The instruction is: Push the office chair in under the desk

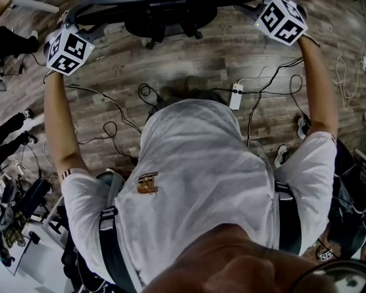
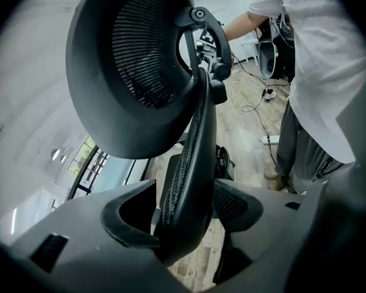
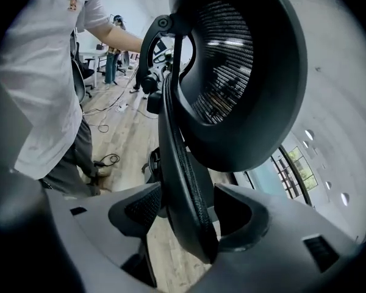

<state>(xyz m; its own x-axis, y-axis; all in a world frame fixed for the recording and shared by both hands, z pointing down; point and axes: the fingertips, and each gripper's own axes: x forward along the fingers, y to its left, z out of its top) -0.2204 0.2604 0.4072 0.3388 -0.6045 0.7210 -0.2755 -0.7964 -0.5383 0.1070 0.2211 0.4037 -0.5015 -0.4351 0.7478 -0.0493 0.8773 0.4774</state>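
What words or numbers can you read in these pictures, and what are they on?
Nothing here can be read as text.
Orange logo on the back of the white shirt: too blurred to read.
Left marker cube and right marker cube: only black-and-white square patterns, no letters or numbers.

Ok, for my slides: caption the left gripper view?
Open jaws straddle the office chair backrest edge, headrest above.

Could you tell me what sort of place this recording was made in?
Probably an open office or lab workspace: a mesh office chair, a wood-look floor strewn with cables and a power strip, and tall windows behind.
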